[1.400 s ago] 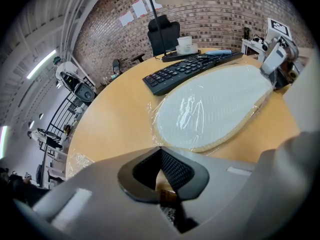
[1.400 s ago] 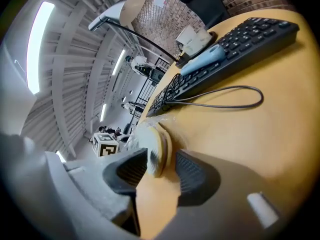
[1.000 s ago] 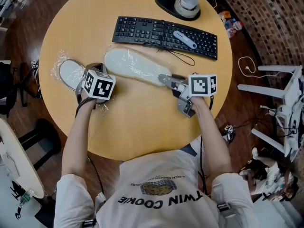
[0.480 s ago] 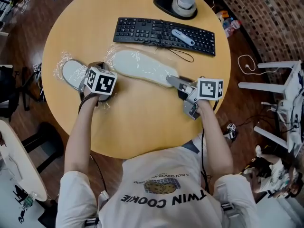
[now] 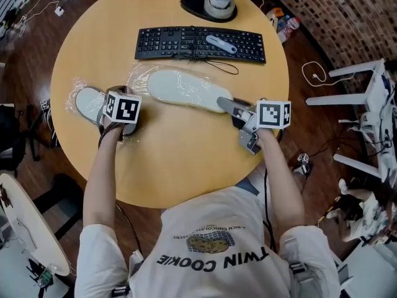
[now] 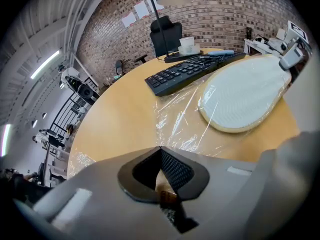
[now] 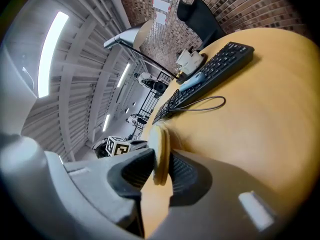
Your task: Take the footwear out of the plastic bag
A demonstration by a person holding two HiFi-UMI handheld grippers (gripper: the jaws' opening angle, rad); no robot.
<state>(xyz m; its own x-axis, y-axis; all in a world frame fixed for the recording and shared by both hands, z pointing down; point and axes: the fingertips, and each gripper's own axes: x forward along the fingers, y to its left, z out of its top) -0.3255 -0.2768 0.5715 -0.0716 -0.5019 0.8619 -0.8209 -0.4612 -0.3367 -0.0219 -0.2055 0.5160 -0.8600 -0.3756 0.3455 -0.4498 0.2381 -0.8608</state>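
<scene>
Two white slippers lie on the round wooden table [image 5: 186, 160]. The smaller-looking one [image 5: 85, 100] sits at the left, wrapped in clear plastic. The long one [image 5: 183, 90] lies mid-table with crinkled plastic bag film [image 5: 138, 79] around its toe; the left gripper view shows this slipper [image 6: 245, 91] and the film [image 6: 175, 119]. My left gripper [image 5: 127, 120] is shut on the plastic between the slippers. My right gripper [image 5: 224, 104] holds the long slipper's heel edge [image 7: 160, 154], its jaws still closing, both pads against the sole.
A black keyboard [image 5: 198, 42] with a light pen-like object [image 5: 220, 44] on it lies behind the slippers, its cable looping toward them. A lamp base [image 5: 208, 5] stands at the far edge. A white frame [image 5: 366, 98] stands on the floor at the right.
My right gripper has drawn the long slipper to the right, away from the plastic film. The left gripper has stayed over the bag. The head view has shifted slightly.
</scene>
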